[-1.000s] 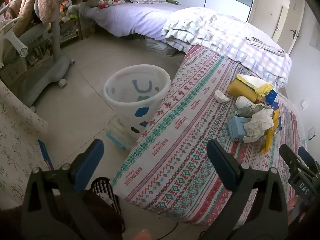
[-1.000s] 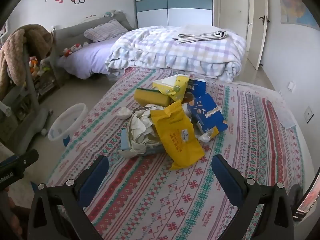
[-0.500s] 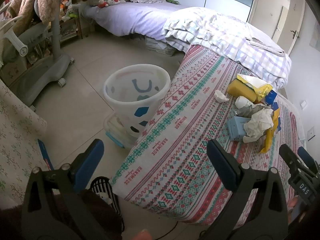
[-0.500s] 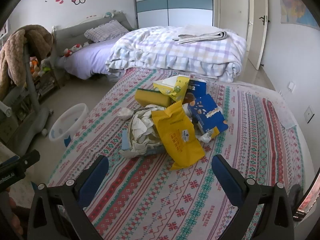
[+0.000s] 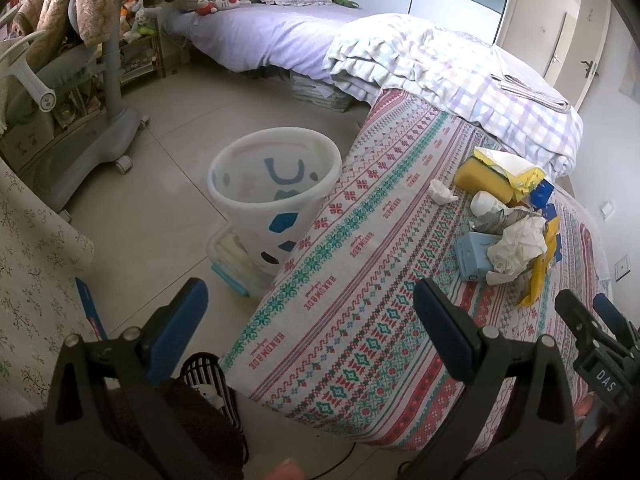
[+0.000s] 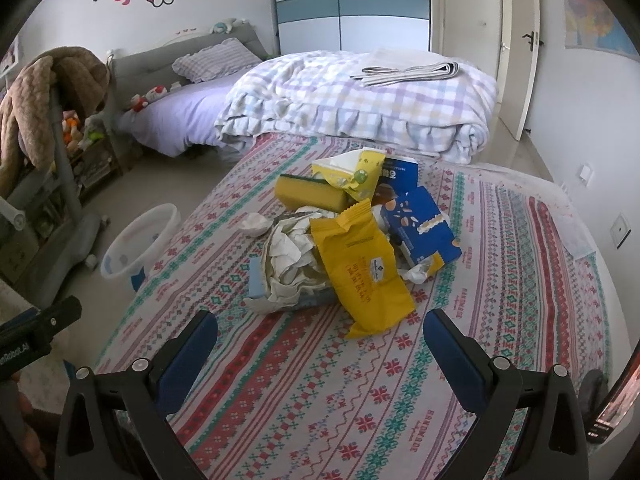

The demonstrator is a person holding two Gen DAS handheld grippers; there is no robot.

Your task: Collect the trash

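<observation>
We see the trash pile (image 6: 352, 240) on the bedspread (image 6: 500, 300), before the folded quilt (image 6: 360, 112). The bin (image 5: 276, 196) stands on the floor (image 5: 160, 216), left of the bed, touching its edge.

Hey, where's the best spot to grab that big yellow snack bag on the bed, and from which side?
Grip the yellow snack bag at its loose near end, which lies flat on the bedspread clear of the pile. Come straight in with the open right claw, one finger sliding under that edge.
</observation>
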